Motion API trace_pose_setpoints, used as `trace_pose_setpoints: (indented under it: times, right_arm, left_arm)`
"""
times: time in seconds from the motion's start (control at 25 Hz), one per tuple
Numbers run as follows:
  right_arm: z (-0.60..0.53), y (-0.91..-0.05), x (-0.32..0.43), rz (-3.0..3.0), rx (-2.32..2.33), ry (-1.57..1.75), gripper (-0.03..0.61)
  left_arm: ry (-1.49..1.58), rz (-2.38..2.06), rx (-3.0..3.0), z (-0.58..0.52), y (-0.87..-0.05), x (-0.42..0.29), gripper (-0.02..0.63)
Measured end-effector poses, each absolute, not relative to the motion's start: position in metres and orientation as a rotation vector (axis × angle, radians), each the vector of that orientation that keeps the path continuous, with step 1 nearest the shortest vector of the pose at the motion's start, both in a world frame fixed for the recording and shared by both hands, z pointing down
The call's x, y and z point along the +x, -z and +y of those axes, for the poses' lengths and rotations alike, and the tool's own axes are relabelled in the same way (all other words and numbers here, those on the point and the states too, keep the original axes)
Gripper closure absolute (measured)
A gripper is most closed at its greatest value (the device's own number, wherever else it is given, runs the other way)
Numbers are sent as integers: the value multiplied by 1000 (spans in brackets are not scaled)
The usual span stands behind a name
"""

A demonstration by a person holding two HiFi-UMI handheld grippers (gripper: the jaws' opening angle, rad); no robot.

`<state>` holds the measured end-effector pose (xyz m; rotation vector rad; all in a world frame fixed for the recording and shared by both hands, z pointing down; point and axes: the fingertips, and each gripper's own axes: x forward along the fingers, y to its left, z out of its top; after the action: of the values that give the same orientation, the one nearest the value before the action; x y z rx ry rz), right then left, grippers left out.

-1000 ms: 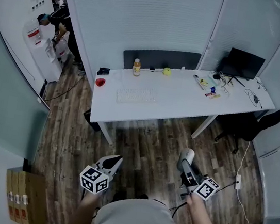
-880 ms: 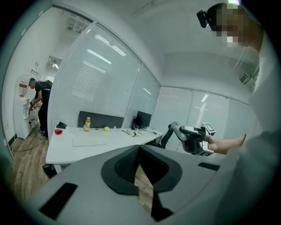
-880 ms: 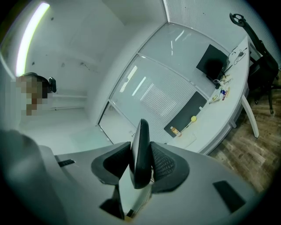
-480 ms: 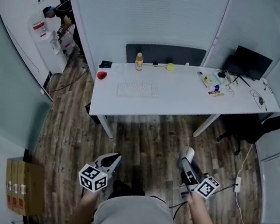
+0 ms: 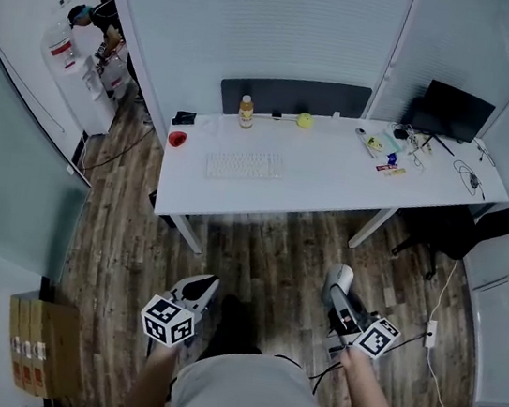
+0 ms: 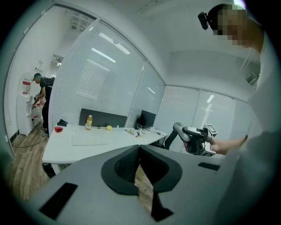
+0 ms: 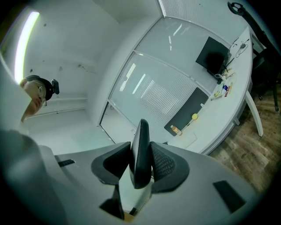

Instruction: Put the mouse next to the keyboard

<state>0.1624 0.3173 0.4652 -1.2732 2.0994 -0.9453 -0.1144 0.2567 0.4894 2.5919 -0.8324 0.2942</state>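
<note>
A white keyboard (image 5: 244, 165) lies on the left half of the long white table (image 5: 333, 186), well ahead of me across the wooden floor. My right gripper (image 5: 341, 291) hangs low at the right, shut on the mouse (image 5: 342, 279). In the right gripper view the mouse (image 7: 140, 154) stands edge-on between the pads, pinched on both sides. My left gripper (image 5: 207, 288) is low at the left, and in the left gripper view its jaws (image 6: 138, 150) meet with nothing between them.
On the table stand a bottle (image 5: 245, 111), a yellow ball (image 5: 304, 120), a red bowl (image 5: 178, 139), a dark monitor (image 5: 453, 112) and small clutter with cables. A black chair (image 5: 464, 229) sits at the right end. A person (image 5: 97, 23) stands far left. Cardboard boxes (image 5: 34, 345) lie near left.
The head view has shifted a little, so the table sits slightly differently in the picture. Both grippers stay low in front of me, the mouse still in the right one.
</note>
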Motion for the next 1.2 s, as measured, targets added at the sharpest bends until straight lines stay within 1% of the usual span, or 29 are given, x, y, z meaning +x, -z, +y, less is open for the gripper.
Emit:
trace_pose_setpoints:
  times: [0.4,1.2]
  right_arm:
    - [267,-469,166,2073,-1342,931,430]
    - [138,-482,140,2000,-1415,983,430]
  left_arm:
    - [-297,-749,2617,192,-496,-102,595]
    - [-327,-634,2610,41,-506,-117,595]
